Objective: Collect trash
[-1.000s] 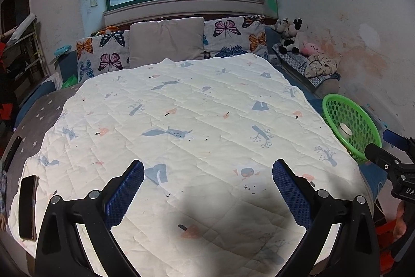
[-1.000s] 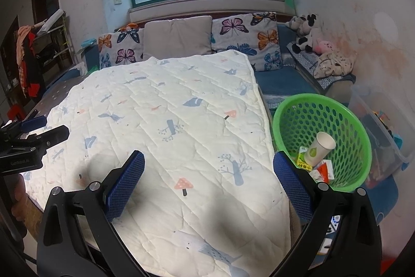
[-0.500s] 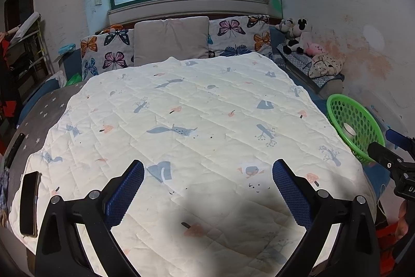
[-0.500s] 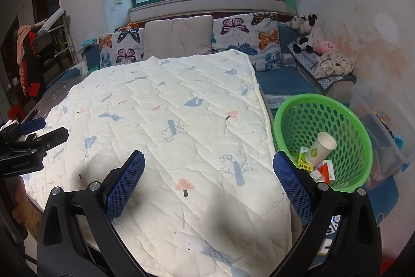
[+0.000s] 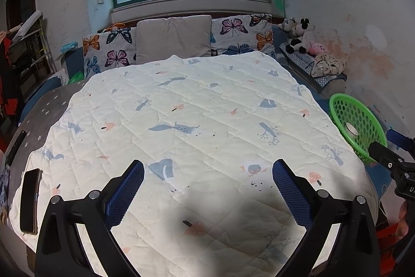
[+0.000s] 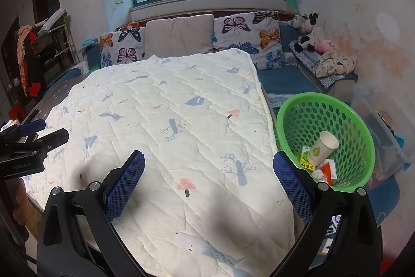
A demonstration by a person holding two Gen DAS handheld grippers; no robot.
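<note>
A green perforated basket point(image 6: 306, 105) stands on the floor at the bed's right side. Inside it lie a white paper cup point(image 6: 323, 151), a yellow carton point(image 6: 306, 160) and red-and-white wrappers point(image 6: 326, 170). The basket point(image 5: 360, 118) also shows at the right of the left wrist view. My right gripper point(image 6: 208, 181) is open and empty above the quilt's near right corner, just left of the basket. Over the quilt's near edge my left gripper point(image 5: 207, 188) is open and empty too. The white patterned quilt point(image 5: 197, 121) shows no loose trash.
A dark phone point(image 5: 29, 200) lies at the quilt's near left corner, and a remote point(image 5: 15, 147) lies on the grey sheet. Pillows point(image 5: 173, 38) and stuffed toys point(image 5: 298, 35) line the far end. A clear storage bin point(image 6: 384, 121) sits right of the basket.
Both views have pulled back and risen slightly, so the bed looks farther away. The basket's contents are unchanged and both grippers stay open.
</note>
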